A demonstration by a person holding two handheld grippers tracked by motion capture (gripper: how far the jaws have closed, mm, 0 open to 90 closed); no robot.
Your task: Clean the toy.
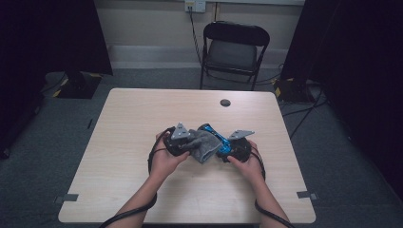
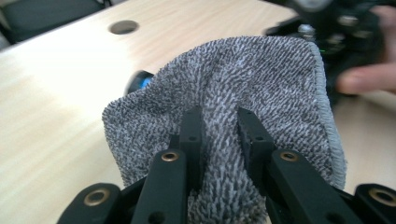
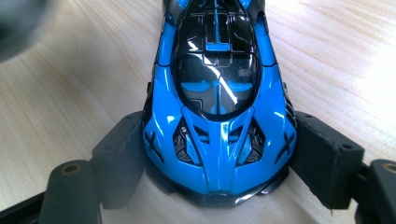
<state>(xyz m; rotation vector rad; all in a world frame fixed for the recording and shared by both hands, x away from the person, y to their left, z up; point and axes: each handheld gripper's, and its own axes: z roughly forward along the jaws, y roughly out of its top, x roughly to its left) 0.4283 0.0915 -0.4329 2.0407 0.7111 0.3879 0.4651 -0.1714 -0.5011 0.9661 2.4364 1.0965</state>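
Note:
A blue and black toy car rests on the wooden table, gripped across its body by my right gripper, whose jaws press on both flanks. From above, the car peeks out beside a grey terry cloth. My left gripper is shut on a pinched fold of that cloth, which hangs spread in front of its jaws. In the high view the left gripper holds the cloth against the car, just left of the right gripper. The cloth hides most of the car from above.
The wooden table has a round cable hole near its far edge. A black folding chair stands behind the table. Cables trail from both grippers toward the front edge.

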